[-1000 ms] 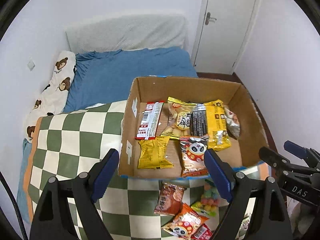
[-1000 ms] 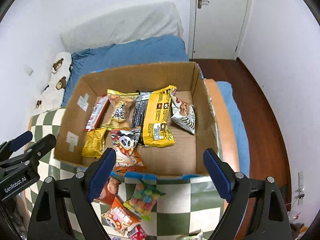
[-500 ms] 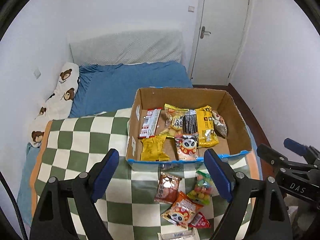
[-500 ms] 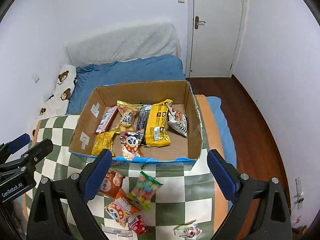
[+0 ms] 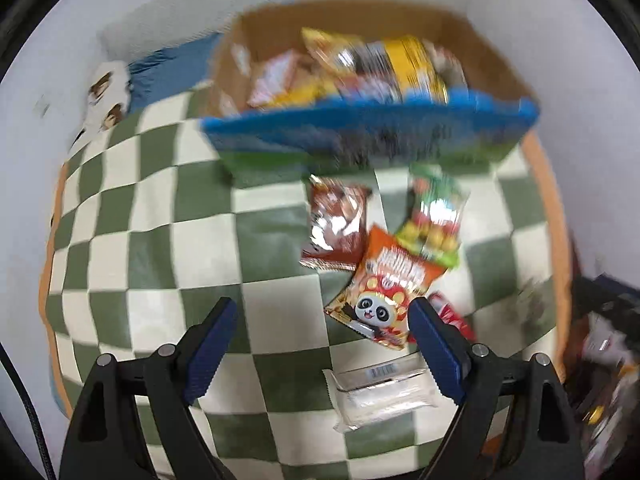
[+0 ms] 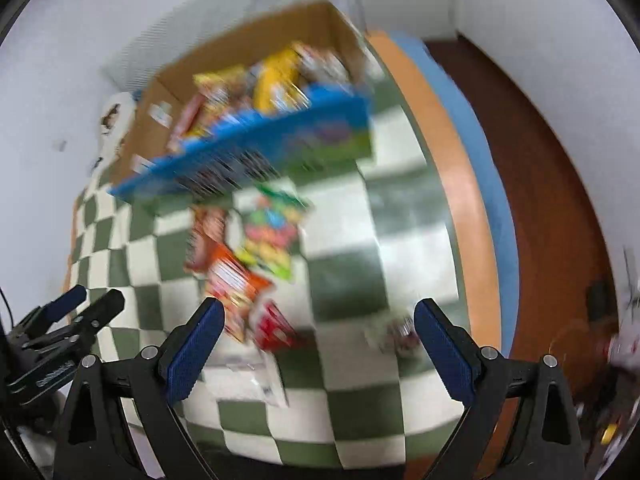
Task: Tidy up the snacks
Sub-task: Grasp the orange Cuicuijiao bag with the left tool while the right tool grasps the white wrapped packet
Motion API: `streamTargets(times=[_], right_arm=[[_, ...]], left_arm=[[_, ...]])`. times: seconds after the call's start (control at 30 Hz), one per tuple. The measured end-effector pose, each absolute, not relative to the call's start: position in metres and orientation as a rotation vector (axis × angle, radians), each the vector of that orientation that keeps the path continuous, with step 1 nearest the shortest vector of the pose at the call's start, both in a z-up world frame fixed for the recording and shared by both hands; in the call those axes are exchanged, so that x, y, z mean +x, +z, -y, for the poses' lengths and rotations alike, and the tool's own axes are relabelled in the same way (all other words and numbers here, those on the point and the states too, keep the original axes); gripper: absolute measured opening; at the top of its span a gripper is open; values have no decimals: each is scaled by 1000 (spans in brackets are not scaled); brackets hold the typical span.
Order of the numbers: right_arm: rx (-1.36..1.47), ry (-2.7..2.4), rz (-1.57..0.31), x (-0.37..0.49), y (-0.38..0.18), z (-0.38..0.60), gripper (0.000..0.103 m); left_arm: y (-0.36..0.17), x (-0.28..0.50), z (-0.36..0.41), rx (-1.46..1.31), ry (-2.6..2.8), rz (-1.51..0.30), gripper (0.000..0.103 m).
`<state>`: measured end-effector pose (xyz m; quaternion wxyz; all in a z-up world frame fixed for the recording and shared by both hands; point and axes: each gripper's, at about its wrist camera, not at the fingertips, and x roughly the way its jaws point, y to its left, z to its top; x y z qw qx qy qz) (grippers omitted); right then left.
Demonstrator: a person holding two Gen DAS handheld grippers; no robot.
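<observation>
Left tongs (image 5: 322, 334) and right tongs (image 6: 318, 334) both gape wide, seemingly empty despite blur, above loose snack packets (image 5: 386, 292).

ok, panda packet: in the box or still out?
Out. The orange panda packet lies on the checkered blanket in front of the cardboard box, overlapping other loose snacks.

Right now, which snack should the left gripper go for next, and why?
Probably lower the left gripper onto the orange panda packet. It is open and empty, and that packet lies loose on the checked blanket, closest to its fingers, outside the cardboard box.
</observation>
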<state>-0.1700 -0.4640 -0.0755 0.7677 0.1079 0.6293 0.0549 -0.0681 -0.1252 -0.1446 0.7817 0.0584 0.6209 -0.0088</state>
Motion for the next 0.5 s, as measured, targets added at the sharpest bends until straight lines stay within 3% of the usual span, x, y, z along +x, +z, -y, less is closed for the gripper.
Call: streamTargets(times=[0.33,0.37,0.4,0.5], right_arm=[[334,62,-1448,-191,-109,500,98],[333,71,-1452,-192,-110,498,98],[324,90,-1459,-192,-110,493,98],[248,179,-1482,-194,-110,474,98]], left_arm=[[-240,-33,194,340,-264,-1562,87],[-245,-32,195,323,-268,-1563,82],[-246,-32,192,289,-264,-1560,64],[-241,-37,170,187,-220,-1564,56]])
